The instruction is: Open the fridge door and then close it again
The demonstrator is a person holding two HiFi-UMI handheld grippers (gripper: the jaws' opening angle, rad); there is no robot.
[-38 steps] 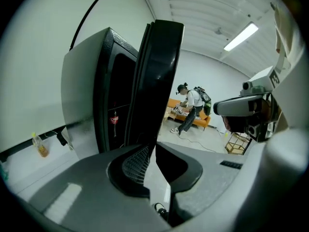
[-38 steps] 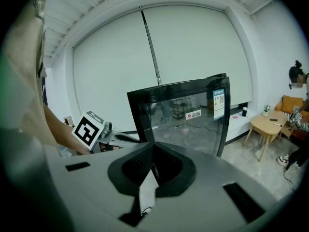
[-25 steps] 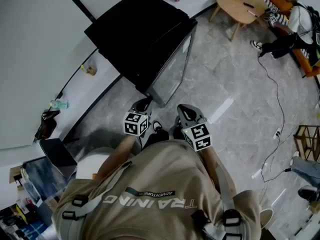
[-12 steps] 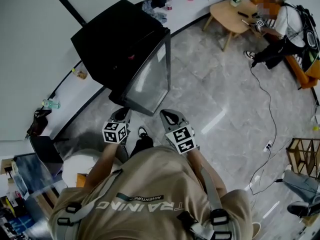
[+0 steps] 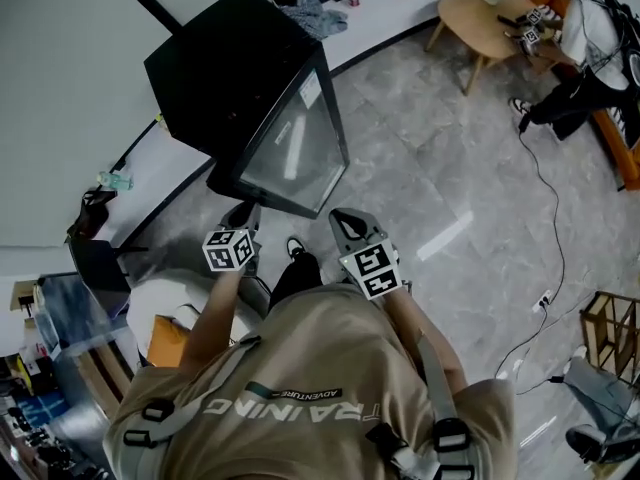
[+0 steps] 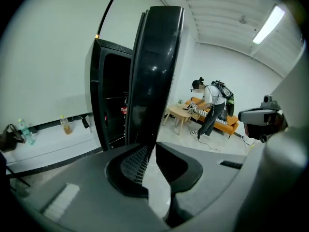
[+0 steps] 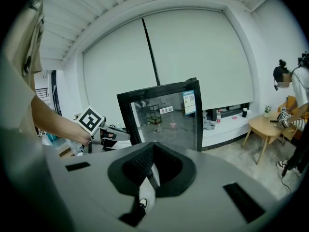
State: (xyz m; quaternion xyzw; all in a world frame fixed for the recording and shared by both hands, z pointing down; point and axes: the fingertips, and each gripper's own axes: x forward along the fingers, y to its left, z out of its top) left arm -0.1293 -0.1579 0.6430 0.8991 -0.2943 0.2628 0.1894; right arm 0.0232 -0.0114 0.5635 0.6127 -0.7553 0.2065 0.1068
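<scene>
Black fridge (image 5: 235, 68) by the wall (image 5: 60, 88), with its glass door (image 5: 295, 153) wide open over the floor (image 5: 440, 168). Left gripper (image 5: 243, 215) low, just in front of the door's edge, jaws together, nothing in them. Right gripper (image 5: 345, 220) beside it, facing the glass, jaws together too, empty.

We stand on a grey marble floor (image 5: 430, 168). A wooden table (image 5: 490, 18) sits between an orange sofa (image 6: 231, 120) and a white ledge (image 5: 370, 33).
</scene>
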